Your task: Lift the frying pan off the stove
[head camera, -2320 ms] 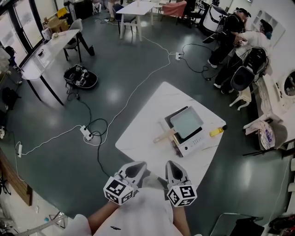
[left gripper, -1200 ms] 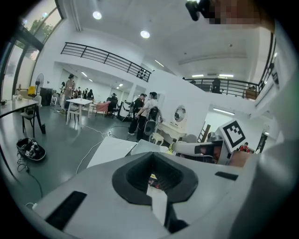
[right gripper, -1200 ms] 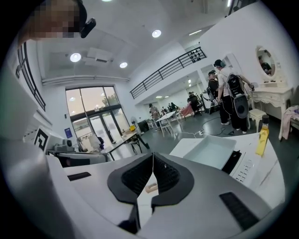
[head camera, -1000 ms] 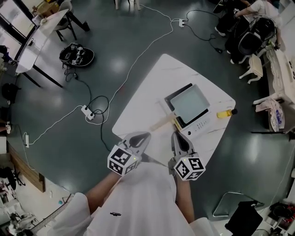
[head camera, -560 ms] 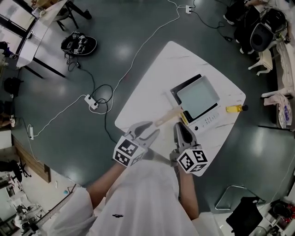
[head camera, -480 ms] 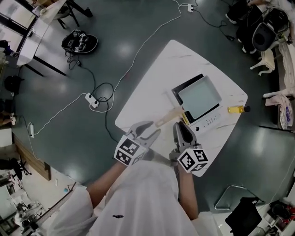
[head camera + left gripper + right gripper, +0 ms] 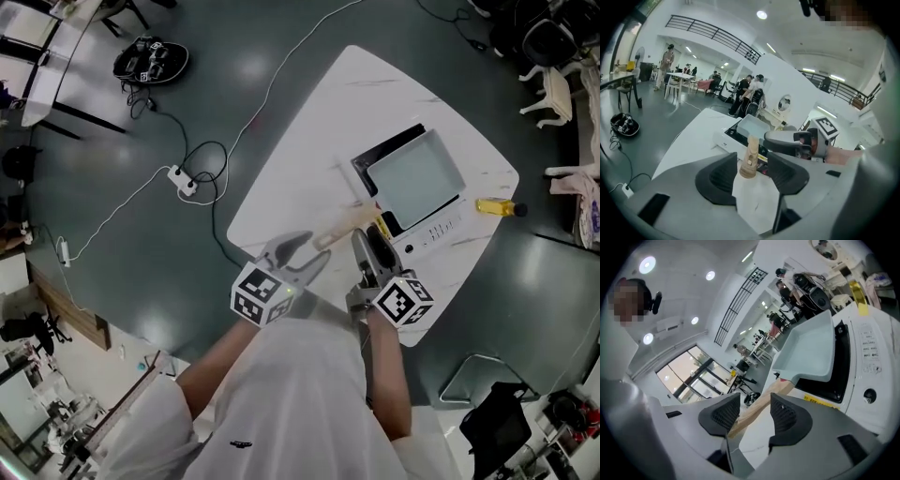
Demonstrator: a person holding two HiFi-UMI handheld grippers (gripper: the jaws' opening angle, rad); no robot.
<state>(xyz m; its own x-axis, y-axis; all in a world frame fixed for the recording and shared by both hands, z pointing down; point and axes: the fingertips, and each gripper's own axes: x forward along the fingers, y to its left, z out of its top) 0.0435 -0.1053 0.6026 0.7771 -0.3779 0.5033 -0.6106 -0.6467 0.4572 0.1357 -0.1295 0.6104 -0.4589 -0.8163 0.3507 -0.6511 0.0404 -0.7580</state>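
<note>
Opening L hand-held gripper & R hand-held gripper astride frying pan handle, no clamp yet; staged for lift off stove.

One frying pan; one stove; probably one yellow bottle; two tools: left tool, right tool.

Big open lab hall, grey floor, power strip, mezzanine railing

Yellow bottle on white table, power strip on floor
</note>
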